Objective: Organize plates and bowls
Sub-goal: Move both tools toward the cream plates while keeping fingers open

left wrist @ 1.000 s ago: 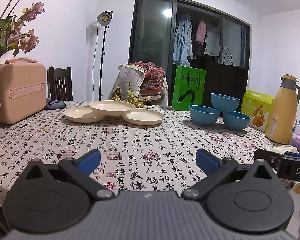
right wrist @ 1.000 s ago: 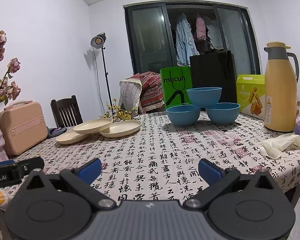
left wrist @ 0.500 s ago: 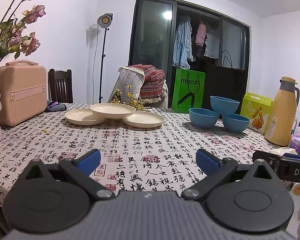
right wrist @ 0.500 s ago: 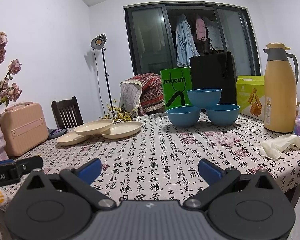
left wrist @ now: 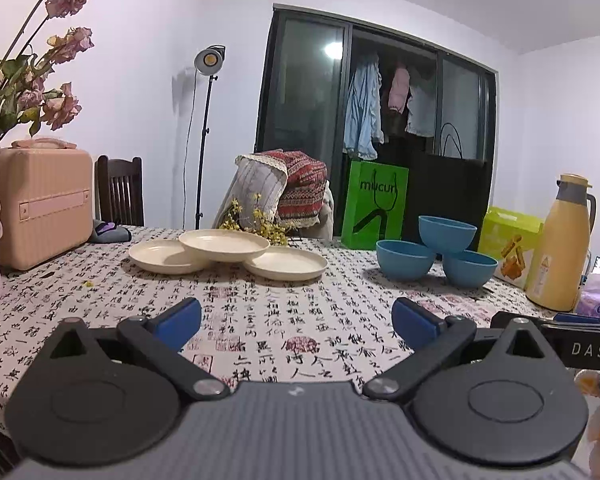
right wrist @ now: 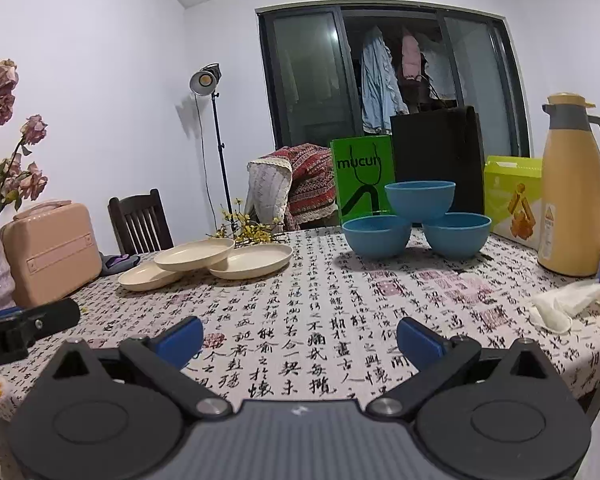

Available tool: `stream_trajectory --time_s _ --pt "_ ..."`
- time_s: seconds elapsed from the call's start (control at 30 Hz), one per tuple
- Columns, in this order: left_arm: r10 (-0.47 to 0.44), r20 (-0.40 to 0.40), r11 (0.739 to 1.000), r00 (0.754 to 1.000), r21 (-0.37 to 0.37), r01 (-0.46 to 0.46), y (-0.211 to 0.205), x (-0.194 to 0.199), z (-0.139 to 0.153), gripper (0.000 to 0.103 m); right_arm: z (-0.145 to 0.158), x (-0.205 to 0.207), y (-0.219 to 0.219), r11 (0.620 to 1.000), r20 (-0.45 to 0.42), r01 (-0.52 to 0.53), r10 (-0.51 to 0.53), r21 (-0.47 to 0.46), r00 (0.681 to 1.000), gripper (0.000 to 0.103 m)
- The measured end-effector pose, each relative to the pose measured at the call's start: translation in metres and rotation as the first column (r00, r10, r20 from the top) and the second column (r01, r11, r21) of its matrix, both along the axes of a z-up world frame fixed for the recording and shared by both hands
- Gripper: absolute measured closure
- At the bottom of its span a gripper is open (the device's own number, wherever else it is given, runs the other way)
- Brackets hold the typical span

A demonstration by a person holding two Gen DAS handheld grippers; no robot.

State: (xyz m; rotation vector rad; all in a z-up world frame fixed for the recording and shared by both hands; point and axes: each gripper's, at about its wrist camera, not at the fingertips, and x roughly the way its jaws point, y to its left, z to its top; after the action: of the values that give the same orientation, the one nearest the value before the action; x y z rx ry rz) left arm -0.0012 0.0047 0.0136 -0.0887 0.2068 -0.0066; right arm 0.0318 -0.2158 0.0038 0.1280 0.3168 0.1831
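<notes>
Moved: both our views have crept a little nearer the dishes; nothing on the table shifted.
Fingers: we hold the left gripper (left wrist: 296,318) and right gripper (right wrist: 299,339) spread wide, empty.
Plates (left wrist: 224,243): three, overlapping, left of the bowls (right wrist: 420,197).
Bowls: one perched on two others.
Risk: nudging a lower bowl would likely topple the top one.
Table (right wrist: 320,300): patterned cloth, which may slip.
Room: flask (right wrist: 572,188) right of the bowls.

The green bag (right wrist: 362,176) behind the bowls reads "mucur", its last letter unclear. The right claw's black body (left wrist: 580,346) shows "DAS"; the left claw's body (right wrist: 4,336) shows "LAI". Chinese characters cover the desk's cloth (right wrist: 300,320).
</notes>
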Motion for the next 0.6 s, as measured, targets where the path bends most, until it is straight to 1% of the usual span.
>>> stream_trajectory --time_s 0.3,0.6 --pt "0.020 0.014 1.000 1.000 0.013 -0.020 0.004 0.015 0.003 0.000 0.007 0.020 0.004 1.000 0.041 -0.007 0.007 -0.005 0.999 0.000" --pt "0.036 0.018 0.999 0.999 0.006 -0.036 0.008 0.035 0.002 0.000 0.010 0.043 0.005 1.000 0.067 -0.017 0.018 -0.016 0.998 0.000"
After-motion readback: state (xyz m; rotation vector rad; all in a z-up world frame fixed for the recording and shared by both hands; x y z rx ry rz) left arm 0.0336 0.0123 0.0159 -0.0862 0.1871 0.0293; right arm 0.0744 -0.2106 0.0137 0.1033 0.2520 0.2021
